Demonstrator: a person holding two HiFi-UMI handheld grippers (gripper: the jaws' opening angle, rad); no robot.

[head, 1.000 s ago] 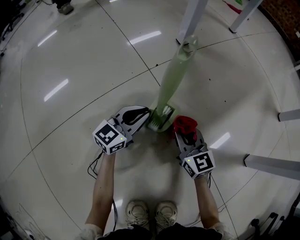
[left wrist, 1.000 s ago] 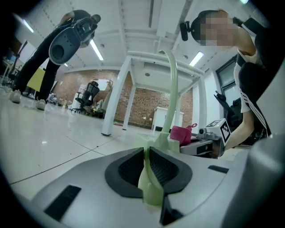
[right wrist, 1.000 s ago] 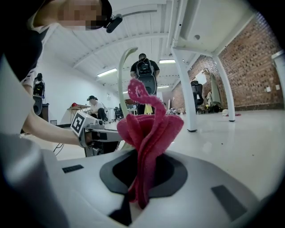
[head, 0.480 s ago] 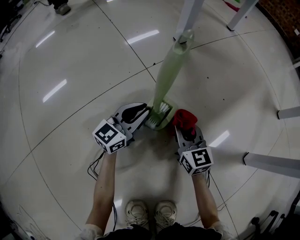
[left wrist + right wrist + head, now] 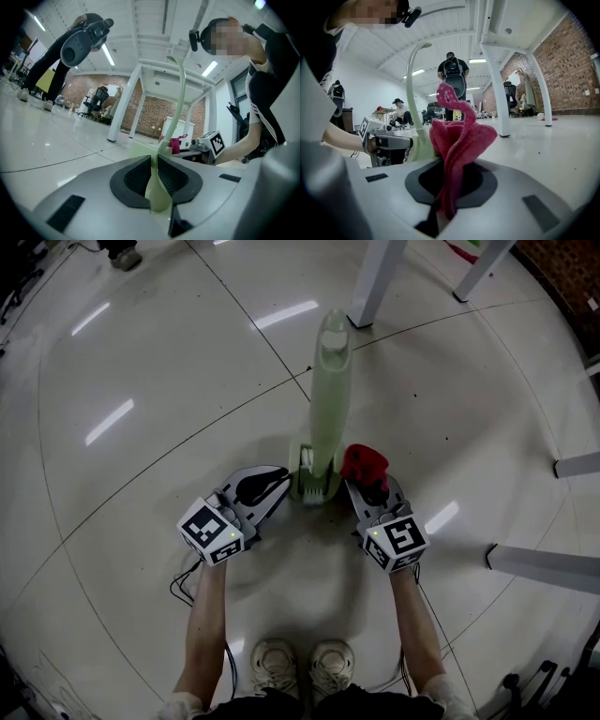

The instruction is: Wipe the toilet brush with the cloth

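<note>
pale-green plastic toilet brush (image 5: 325, 399) stands upright between both tools. the left gripper (image 5: 281, 482) clamps its lower end; the right gripper (image 5: 368, 488) pinches the crumpled red cloth (image 5: 364, 465) just right of it. judged step: bringing cloth to brush. next move: press the cloth on and stroke along.

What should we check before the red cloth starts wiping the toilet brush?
1. Left gripper clamped on the toilet brush: ok, its pads pinch a thin pale green part near the brush's lower end.
2. Right gripper shut on the red cloth: ok.
3. Enough cloth sticking out past the jaws to wipe with: ok, a big bunch stands out.
4. Cloth next to the brush: ok, the head view shows it right beside the lower end.
5. Cloth already touching the brush: cannot tell.
</note>
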